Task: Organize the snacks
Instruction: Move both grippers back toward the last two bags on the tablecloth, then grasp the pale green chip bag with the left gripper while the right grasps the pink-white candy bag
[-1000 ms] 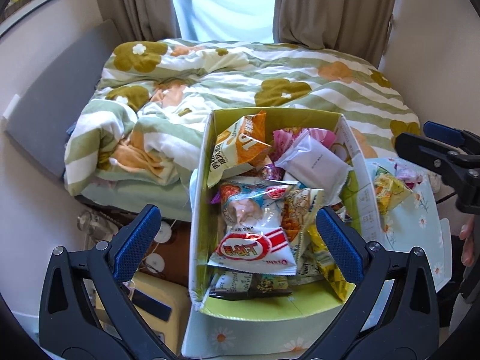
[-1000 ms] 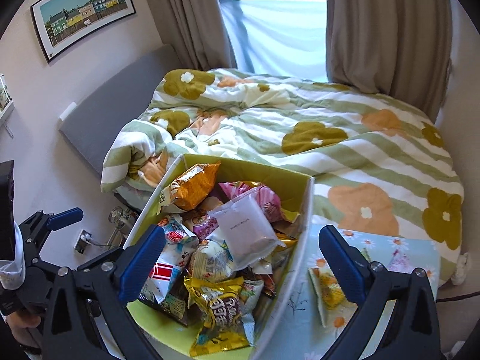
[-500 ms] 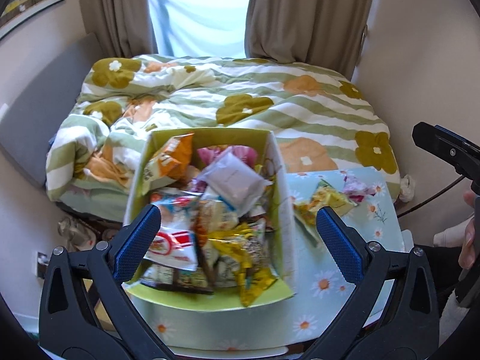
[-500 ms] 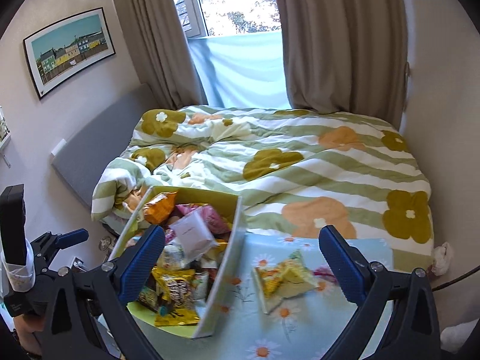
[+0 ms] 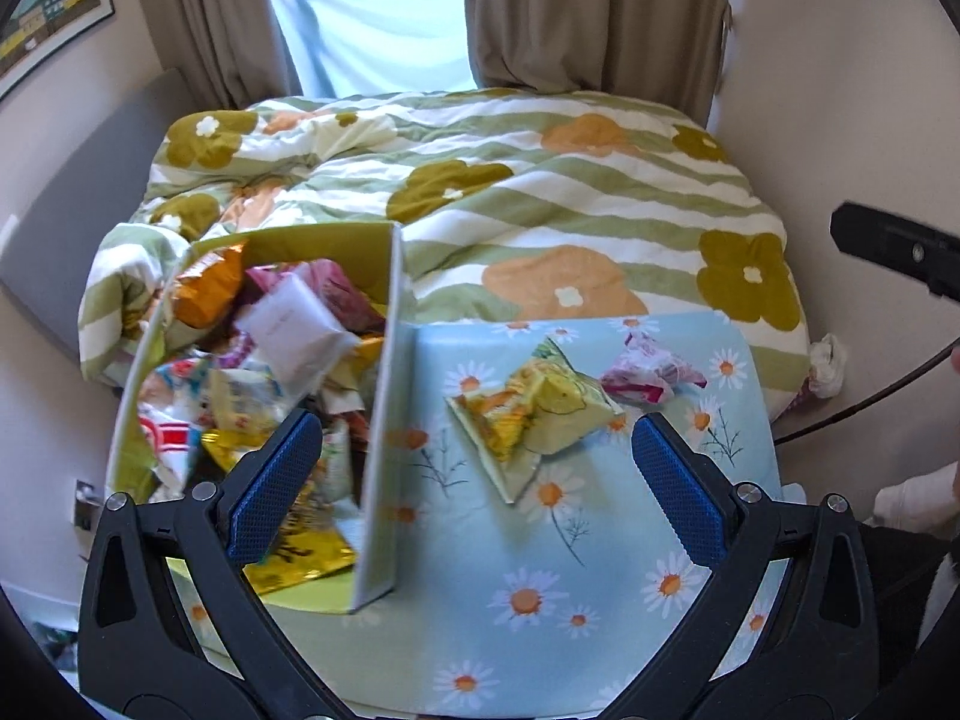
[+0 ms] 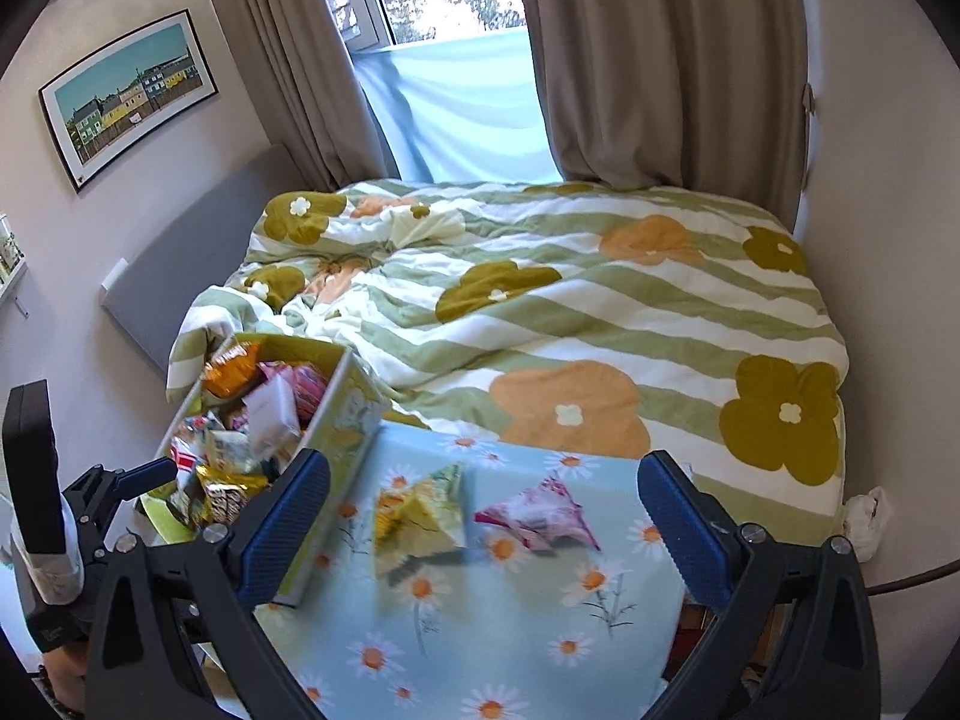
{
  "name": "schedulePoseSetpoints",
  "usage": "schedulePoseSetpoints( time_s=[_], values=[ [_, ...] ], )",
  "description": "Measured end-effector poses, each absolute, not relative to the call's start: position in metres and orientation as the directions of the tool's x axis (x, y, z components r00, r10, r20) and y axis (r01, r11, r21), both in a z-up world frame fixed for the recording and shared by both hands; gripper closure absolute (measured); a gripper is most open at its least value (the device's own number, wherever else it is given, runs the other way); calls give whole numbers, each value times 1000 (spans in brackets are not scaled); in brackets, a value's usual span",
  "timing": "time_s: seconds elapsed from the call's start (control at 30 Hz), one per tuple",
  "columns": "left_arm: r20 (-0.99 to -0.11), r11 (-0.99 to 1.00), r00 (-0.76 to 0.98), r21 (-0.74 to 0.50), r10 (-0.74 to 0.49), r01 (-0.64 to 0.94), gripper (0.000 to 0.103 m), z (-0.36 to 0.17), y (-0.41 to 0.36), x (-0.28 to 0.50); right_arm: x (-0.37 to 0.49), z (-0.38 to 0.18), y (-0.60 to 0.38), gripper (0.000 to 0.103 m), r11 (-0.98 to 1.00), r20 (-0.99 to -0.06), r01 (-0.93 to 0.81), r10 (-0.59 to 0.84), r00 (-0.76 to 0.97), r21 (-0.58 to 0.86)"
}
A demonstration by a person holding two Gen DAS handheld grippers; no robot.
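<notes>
Both tools gape wide, holding nothing. Left tool hovers above the counter; yellow snack packet lies just ahead between its fingers, pink packet beyond to its right. Full snack box sits at its left. Right tool faces both packets. Judgement: descend squarely, pinch the packet's puffed middle, avoid dragging the cloth.

Both wrist views look down over the table, sharing box and bed
</notes>
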State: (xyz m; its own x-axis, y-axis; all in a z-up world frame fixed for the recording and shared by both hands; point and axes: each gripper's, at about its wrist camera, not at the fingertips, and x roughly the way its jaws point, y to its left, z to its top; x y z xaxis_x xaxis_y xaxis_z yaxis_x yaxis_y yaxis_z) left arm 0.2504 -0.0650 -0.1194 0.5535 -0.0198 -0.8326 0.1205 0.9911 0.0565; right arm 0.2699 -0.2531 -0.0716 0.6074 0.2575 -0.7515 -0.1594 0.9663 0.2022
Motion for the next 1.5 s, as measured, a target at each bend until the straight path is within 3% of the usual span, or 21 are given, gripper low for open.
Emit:
schedulePoseSetpoints(
  time_s=[0.4, 0.87, 0.97, 1.03, 1.1, 1.23, 1.3, 1.5],
  values=[
    [-792, 903, 576, 379, 202, 204, 0, -229, -139, 265, 308, -178, -304, 1, 942, -839, -234, 323, 438, 241],
    [-774, 832, 573, 487, 269, 266, 2, -301, -159, 316, 345, -288, -283, 1, 892, -879, -335, 398, 264, 304],
    [-781, 823, 564, 490, 268, 288, 14, -309, -161, 324, 352, -296, -278, 1, 880, -874, -356, 415, 254, 314],
    [-796, 823, 542, 482, 269, 300, 29, -315, -159, 328, 355, -300, -275, 1, 873, -873, -369, 422, 246, 318],
    [-792, 820, 548, 488, 271, 300, 30, -316, -157, 327, 357, -303, -271, 3, 866, -872, -384, 429, 238, 321],
    [-807, 826, 528, 472, 265, 307, 50, -316, -155, 324, 359, -307, -266, 10, 855, -871, -403, 438, 222, 327],
    [-812, 827, 519, 470, 268, 308, 51, -317, -153, 320, 360, -309, -263, 18, 853, -874, -406, 437, 211, 329],
    [-832, 851, 485, 441, 269, 285, 53, -313, -145, 315, 361, -316, -256, 26, 856, -885, -417, 417, 207, 305]
  ],
)
